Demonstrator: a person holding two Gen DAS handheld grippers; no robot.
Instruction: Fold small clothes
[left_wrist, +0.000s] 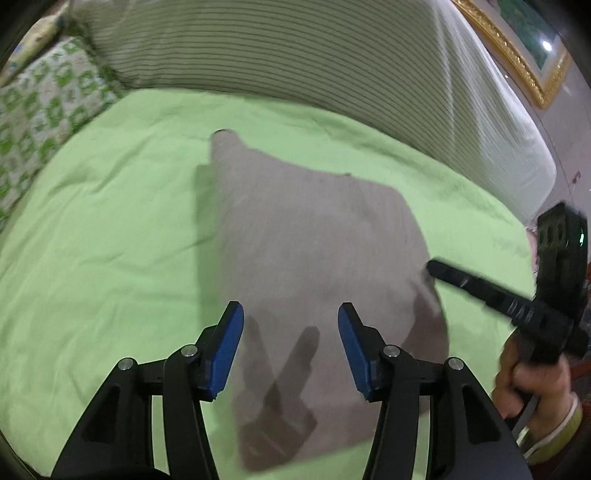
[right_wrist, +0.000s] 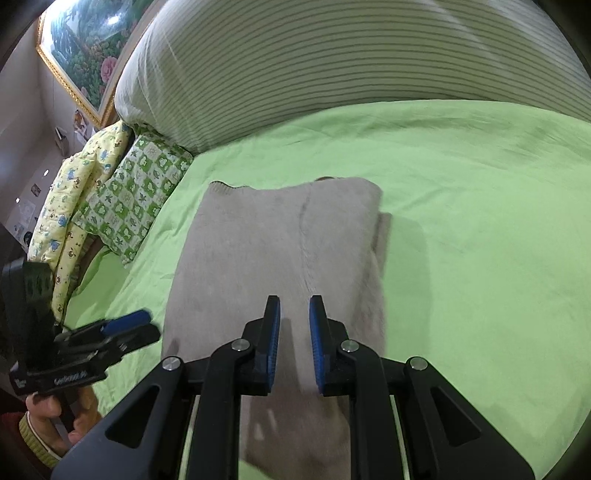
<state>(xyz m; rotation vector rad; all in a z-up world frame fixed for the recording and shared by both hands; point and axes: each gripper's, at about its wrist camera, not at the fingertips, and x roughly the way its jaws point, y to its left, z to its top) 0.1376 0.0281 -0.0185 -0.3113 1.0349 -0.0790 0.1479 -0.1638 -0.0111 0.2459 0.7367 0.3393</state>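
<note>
A grey-brown knitted garment (left_wrist: 314, 236) lies folded in a rough rectangle on the light green bed sheet (left_wrist: 110, 221). It also shows in the right wrist view (right_wrist: 266, 251), with a doubled layer along its right side. My left gripper (left_wrist: 291, 314) hovers open and empty just above the garment's near part. My right gripper (right_wrist: 294, 306) hovers above the garment's near right part, jaws a small gap apart, holding nothing. The right gripper (left_wrist: 436, 266) shows in the left wrist view at the garment's right edge. The left gripper (right_wrist: 144, 325) shows in the right wrist view at the garment's left edge.
A large striped pillow (left_wrist: 295, 55) lies along the far side of the bed. A green patterned pillow (right_wrist: 133, 199) and a yellow printed quilt (right_wrist: 74, 192) lie at the bed's left. A gold-framed picture (right_wrist: 85, 44) hangs on the wall.
</note>
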